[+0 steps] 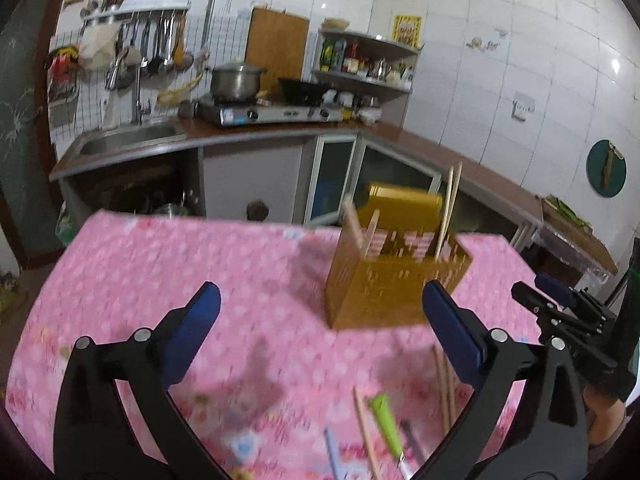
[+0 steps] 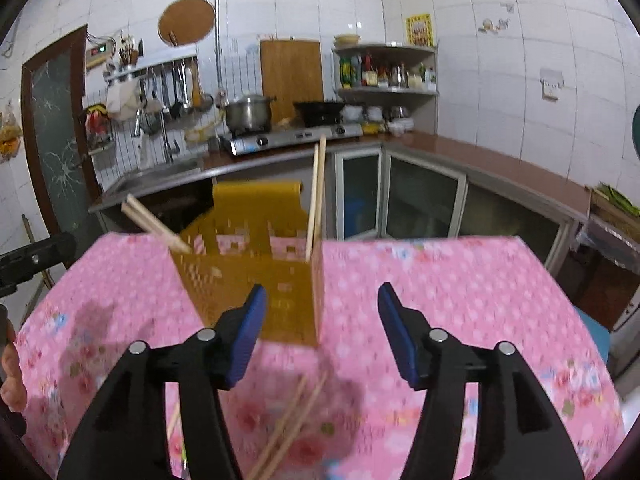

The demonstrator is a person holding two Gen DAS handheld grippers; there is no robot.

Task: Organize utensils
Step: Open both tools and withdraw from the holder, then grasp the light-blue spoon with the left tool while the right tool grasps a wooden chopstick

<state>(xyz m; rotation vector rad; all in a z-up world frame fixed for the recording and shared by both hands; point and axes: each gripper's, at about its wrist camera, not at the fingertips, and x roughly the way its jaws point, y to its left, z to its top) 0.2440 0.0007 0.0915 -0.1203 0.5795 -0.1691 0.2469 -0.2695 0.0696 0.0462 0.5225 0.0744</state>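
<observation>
A yellow perforated utensil holder (image 1: 384, 284) stands on the pink floral tablecloth (image 1: 180, 272); it also shows in the right wrist view (image 2: 256, 272). Wooden chopsticks (image 1: 450, 208) stand in it, and more lean at its left (image 2: 152, 222). Loose chopsticks (image 1: 444, 384) and a green-handled utensil (image 1: 386, 420) lie on the cloth near me. A chopstick pair (image 2: 288, 428) lies below the right gripper. My left gripper (image 1: 320, 336) is open and empty, near the holder. My right gripper (image 2: 322, 332) is open and empty, just in front of the holder; it also shows in the left wrist view (image 1: 560, 304).
A blue-handled utensil (image 1: 334, 452) lies at the cloth's near edge. Behind the table a kitchen counter (image 1: 280, 128) carries a sink (image 1: 128, 140), a stove with a pot (image 1: 236, 80) and a corner shelf of bottles (image 2: 384, 72). The table's far edge (image 2: 420, 242) drops toward cabinets.
</observation>
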